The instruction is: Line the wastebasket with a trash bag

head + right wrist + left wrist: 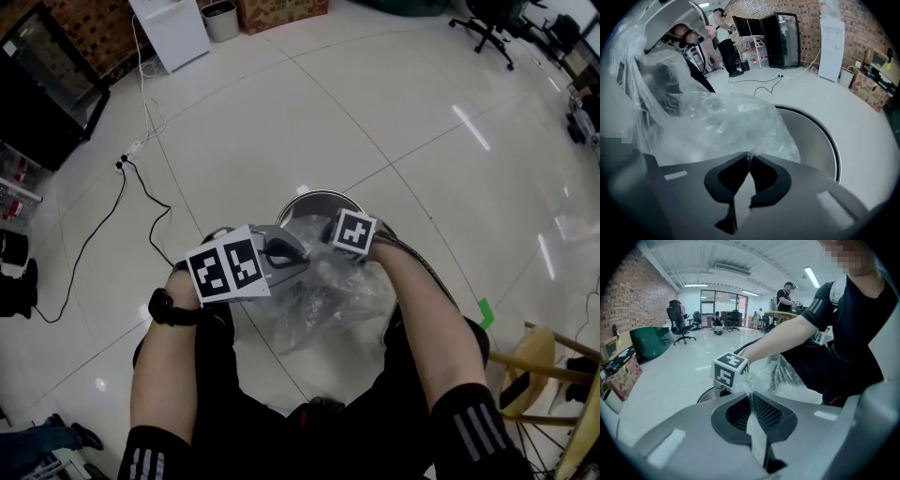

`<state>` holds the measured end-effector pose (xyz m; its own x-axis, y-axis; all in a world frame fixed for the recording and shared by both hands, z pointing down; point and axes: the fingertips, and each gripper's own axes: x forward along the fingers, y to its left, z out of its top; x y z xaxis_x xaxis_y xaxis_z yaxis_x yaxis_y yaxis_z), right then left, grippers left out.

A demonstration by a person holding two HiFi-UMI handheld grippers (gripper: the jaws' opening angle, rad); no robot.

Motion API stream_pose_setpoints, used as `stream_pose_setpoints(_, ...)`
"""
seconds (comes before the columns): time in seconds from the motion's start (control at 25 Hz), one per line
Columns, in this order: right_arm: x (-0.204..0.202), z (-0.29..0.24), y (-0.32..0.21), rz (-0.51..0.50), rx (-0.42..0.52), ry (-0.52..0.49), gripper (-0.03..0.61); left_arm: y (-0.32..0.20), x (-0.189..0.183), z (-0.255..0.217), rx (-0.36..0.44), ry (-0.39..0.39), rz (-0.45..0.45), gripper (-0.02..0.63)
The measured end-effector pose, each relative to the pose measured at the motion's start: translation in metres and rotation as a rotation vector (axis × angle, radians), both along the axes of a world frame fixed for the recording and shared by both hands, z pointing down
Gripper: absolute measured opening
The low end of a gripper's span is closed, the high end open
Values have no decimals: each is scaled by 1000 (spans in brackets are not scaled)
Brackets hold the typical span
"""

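Note:
A clear plastic trash bag [333,295] hangs crumpled between my two grippers, just in front of the round steel wastebasket [319,197]. My left gripper [298,261] is shut on a thin fold of the bag [785,373], the film running between its pads [764,411]. My right gripper [326,246] is shut on another edge of the bag [717,122], right above the wastebasket's near rim [820,140]. In the left gripper view the right gripper's marker cube [730,371] sits close ahead. The bin's inside is mostly hidden by the bag.
A white cabinet [173,33] and a power cable [131,187] lie on the tiled floor to the far left. A wooden chair [544,361] stands at the right. Black fridges [780,40] line the brick wall; people stand by desks [787,298].

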<state>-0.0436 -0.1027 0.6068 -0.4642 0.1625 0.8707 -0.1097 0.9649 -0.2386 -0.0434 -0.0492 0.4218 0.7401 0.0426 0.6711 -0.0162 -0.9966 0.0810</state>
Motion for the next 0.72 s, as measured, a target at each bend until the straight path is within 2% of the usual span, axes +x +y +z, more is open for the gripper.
stream_pose_setpoints(0.12,-2,6,-14,45,53,-19,12,-16,-6,12,16,-38,-68,-6)
stream_pose_setpoints(0.32,-1,12,-29,92,96,-37,113,-31,-13,33,20,-111,-119,-6)
stream_pose_setpoints(0.4,3,10,-31,106,98,-37,130,-34,-13,39,25,-131,-124,-6)
stream_pose_setpoints(0.56,17,-15,-43,146,131,-59,168,-44,-6,45,36,-145,-146,-6)
stream_pose_setpoints(0.72,45,-53,-60,167,209,-51,173,-61,-1,43,95,-166,-168,-6)
